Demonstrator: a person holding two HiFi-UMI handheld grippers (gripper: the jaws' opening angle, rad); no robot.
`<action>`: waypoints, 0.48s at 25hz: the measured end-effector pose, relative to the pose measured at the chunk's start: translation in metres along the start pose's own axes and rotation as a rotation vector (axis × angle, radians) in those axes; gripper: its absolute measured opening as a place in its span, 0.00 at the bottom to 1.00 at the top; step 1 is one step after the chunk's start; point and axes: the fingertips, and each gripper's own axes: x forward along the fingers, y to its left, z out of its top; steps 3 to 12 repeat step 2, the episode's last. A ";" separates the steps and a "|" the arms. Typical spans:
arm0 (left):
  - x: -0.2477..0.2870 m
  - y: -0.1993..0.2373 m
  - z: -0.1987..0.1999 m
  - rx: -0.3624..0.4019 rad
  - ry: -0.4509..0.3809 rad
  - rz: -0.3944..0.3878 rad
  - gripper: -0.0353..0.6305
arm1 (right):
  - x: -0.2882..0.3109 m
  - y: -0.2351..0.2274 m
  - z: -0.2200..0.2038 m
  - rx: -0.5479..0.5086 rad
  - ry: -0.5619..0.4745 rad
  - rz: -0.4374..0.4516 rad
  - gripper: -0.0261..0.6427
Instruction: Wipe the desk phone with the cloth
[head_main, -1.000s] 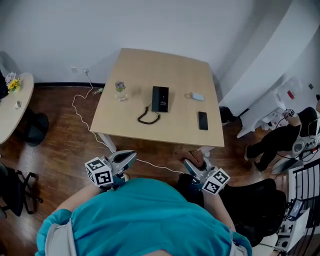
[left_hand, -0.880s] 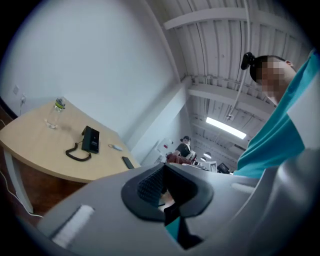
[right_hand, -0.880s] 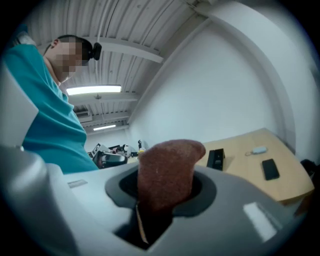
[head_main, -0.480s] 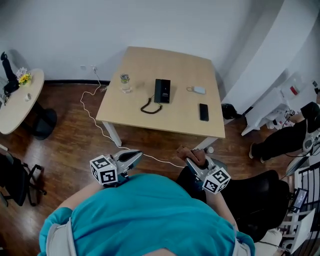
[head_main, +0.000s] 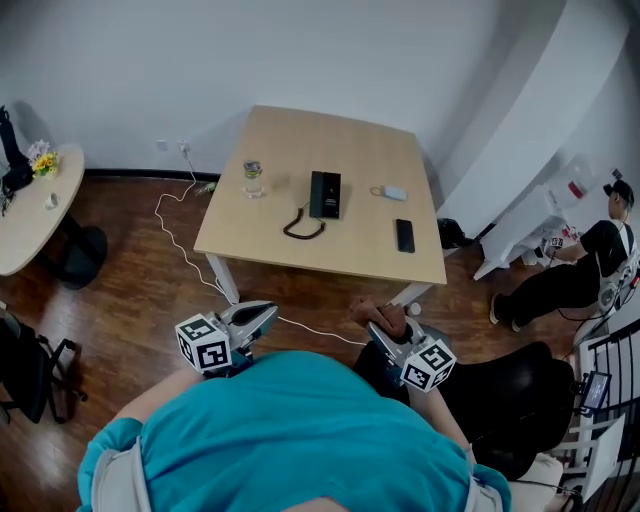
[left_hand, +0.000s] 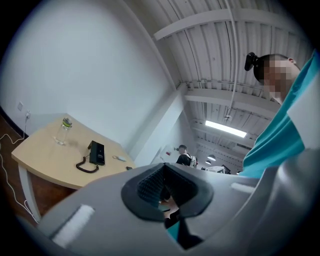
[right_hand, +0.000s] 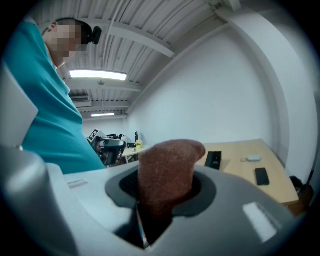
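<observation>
Your left gripper (head_main: 258, 317) has its jaws together, and nothing is between them. Your right gripper (head_main: 388, 330) has its jaws clamped on the brown cloth (right_hand: 167, 175), which stands out in front of them. You hold both grippers close to your body, well apart from the table (head_main: 340, 250). The desk phone (head_main: 324, 194) lies near the middle of the table, with its coiled cord (head_main: 300, 228) on the side toward you. A bottle (head_main: 252, 178) stands to its left, and a mobile phone (head_main: 404, 236) lies to its right.
</observation>
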 end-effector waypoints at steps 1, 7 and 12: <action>-0.001 0.001 0.002 0.006 0.000 -0.001 0.06 | 0.002 0.002 0.000 -0.001 0.003 -0.001 0.24; -0.002 0.002 0.005 0.010 0.000 0.000 0.06 | 0.004 0.003 0.000 -0.002 0.005 -0.003 0.24; -0.002 0.002 0.005 0.010 0.000 0.000 0.06 | 0.004 0.003 0.000 -0.002 0.005 -0.003 0.24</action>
